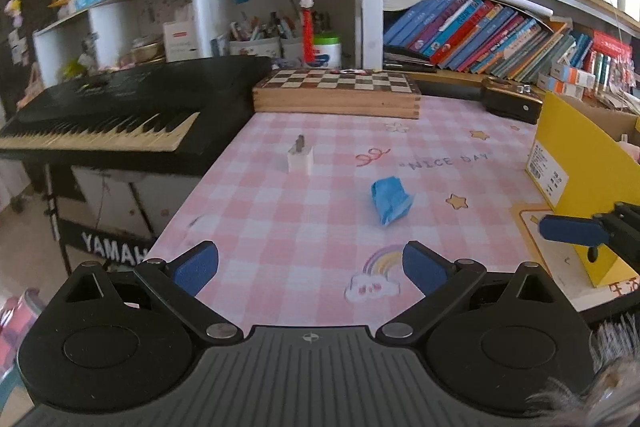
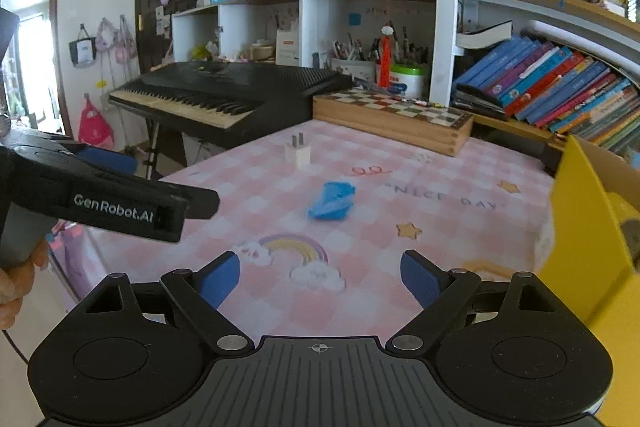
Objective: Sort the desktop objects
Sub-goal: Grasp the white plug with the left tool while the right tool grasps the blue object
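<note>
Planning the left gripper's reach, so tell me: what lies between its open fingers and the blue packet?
Only bare pink checked tablecloth lies between the left gripper and the blue packet, apart from a printed rainbow; the left wrist view shows it.

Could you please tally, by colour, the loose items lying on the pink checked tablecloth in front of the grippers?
White: 1, the plug adapter, standing prongs up.
Blue: 1, the crumpled blue packet.
Total: 2 loose items, set apart from each other; both grippers are open and hold neither.
</note>
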